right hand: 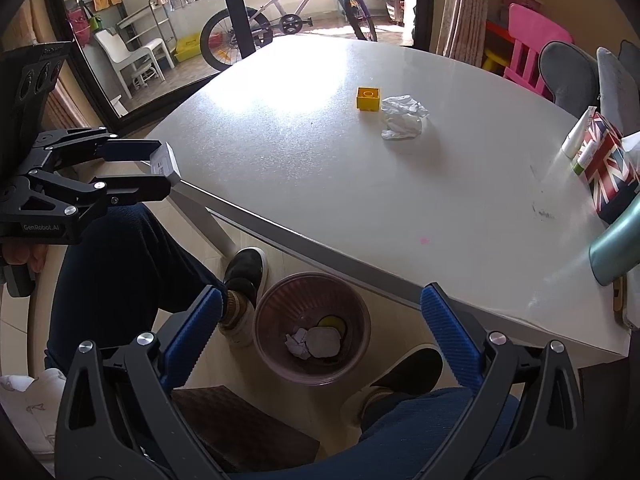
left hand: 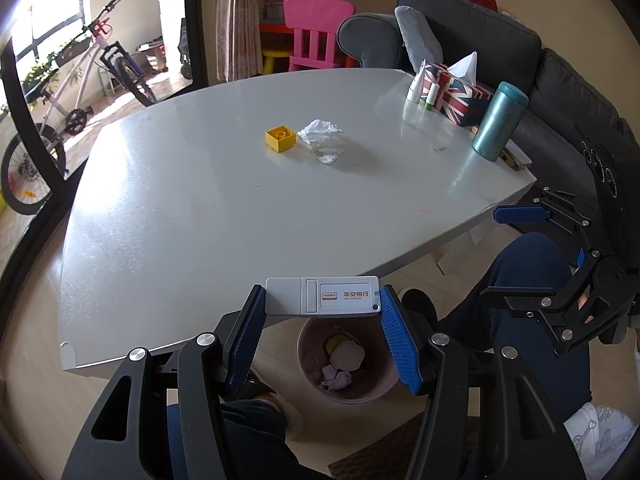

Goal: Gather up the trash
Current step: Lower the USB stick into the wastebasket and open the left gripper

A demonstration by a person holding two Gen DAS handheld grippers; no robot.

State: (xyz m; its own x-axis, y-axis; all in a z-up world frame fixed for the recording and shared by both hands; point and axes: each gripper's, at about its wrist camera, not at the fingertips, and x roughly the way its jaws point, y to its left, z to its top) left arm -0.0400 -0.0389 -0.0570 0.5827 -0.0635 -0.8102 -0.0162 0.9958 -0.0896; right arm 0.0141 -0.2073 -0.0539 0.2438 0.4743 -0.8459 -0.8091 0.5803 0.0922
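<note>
My left gripper (left hand: 323, 300) is shut on a flat white card-like device (left hand: 322, 295) with an orange label, held above the pink bin (left hand: 344, 388) at the table's near edge. The bin (right hand: 312, 328) stands on the floor and holds crumpled paper (right hand: 297, 343) and other scraps. A crumpled white tissue (left hand: 323, 140) lies mid-table beside a yellow brick (left hand: 281, 137); both show in the right wrist view, tissue (right hand: 403, 116) and brick (right hand: 368, 99). My right gripper (right hand: 320, 312) is open and empty above the bin. The left gripper (right hand: 160, 172) shows there at left.
The white table (left hand: 224, 216) carries a Union Jack tissue box (left hand: 456, 94), small tubes (left hand: 416, 86) and a teal flask (left hand: 498, 120) at the right. My legs and shoes (right hand: 244, 276) flank the bin. A sofa (left hand: 480, 32), pink chair (left hand: 316, 32) and bicycle (left hand: 60, 120) stand beyond.
</note>
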